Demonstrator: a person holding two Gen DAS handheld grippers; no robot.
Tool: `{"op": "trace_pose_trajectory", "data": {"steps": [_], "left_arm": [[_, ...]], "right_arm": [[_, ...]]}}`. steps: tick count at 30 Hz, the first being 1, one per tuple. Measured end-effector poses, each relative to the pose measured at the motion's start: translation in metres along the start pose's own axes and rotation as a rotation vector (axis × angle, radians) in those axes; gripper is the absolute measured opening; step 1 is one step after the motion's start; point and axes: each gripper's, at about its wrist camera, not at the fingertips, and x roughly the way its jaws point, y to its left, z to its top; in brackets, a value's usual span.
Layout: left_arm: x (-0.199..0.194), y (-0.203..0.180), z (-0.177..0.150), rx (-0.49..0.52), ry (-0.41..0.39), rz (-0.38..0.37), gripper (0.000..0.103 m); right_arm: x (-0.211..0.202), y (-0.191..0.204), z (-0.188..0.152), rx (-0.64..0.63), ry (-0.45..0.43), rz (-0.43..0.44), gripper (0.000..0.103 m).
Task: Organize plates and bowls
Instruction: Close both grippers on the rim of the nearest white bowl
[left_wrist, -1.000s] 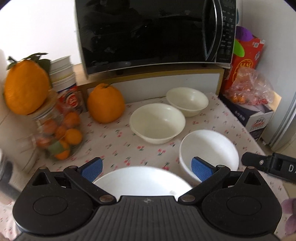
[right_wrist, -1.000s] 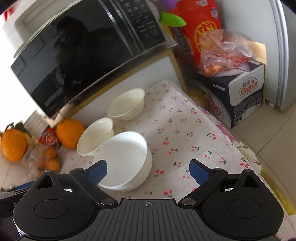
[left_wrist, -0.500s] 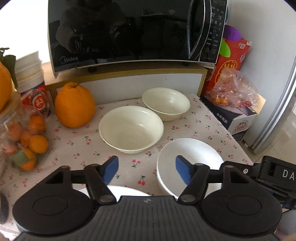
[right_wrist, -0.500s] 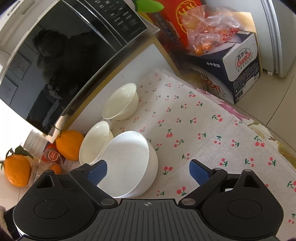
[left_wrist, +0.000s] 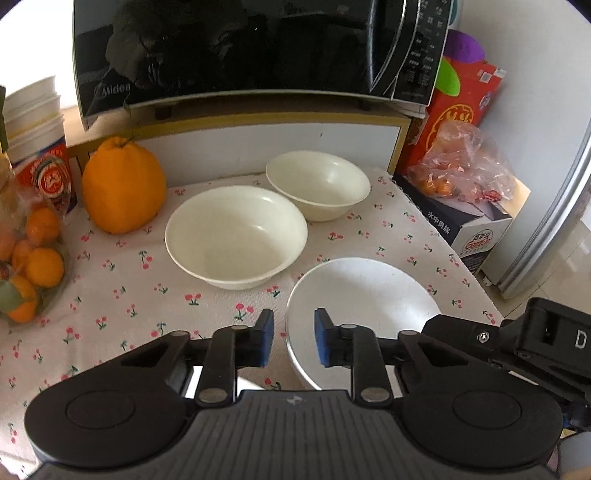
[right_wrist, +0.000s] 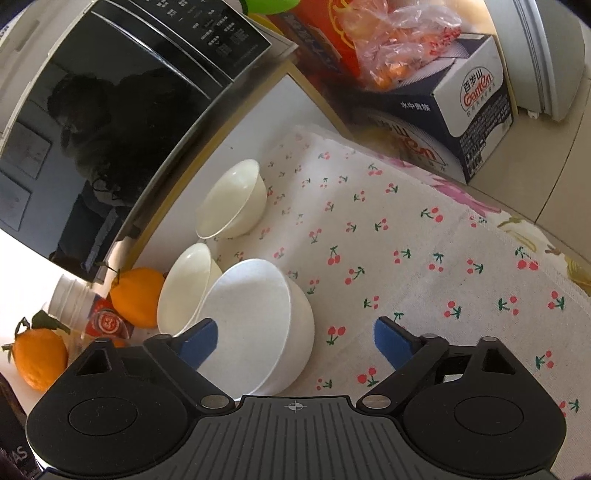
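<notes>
Left wrist view: your left gripper (left_wrist: 293, 338) has just been closing, jaws narrow, white bowl (left_wrist: 364, 295) rim between the pads, no contact visible. Two cream bowls (left_wrist: 236, 236) sit nearer the microwave (left_wrist: 258, 51).

Right wrist view: your right gripper (right_wrist: 295, 341) is wide, closing slightly, straddling the white bowl (right_wrist: 258, 321), holding nothing.

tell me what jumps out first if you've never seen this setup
Three pale bowls on the cherry-print cloth: the white bowl nearest, a cream bowl behind it, a smaller one at the back. A black microwave looms over them, with a big orange at the left. The left gripper has just been closing, its blue fingers either side of the white bowl's near rim.
</notes>
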Motion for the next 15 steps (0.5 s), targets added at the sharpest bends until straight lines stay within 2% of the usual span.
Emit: {"op": "trace_pose_trajectory", "data": {"steps": [5, 7, 10, 12, 15], "left_arm": [[0.0039, 0.0014, -0.0026, -0.011, 0.023, -0.005, 0.011], [0.0041, 0.002, -0.0029, -0.02, 0.027, -0.014, 0.011], [0.0031, 0.0014, -0.0042, -0.018, 0.027, -0.014, 0.009], [0.002, 0.0013, -0.0047, -0.02, 0.031, -0.019, 0.008], [0.0008, 0.0023, -0.0056, -0.034, 0.04, -0.026, 0.009]], "right_arm": [[0.0031, 0.0006, -0.001, -0.013, 0.023, 0.021, 0.067], [0.0043, 0.0008, -0.0016, -0.018, 0.031, 0.029, 0.053], [0.0057, 0.001, -0.0026, -0.025, 0.047, 0.047, 0.038], [0.0048, 0.0024, -0.003, -0.034, 0.054, 0.059, 0.033], [0.0008, 0.0059, -0.0031, -0.057, 0.047, 0.055, 0.033]]}}
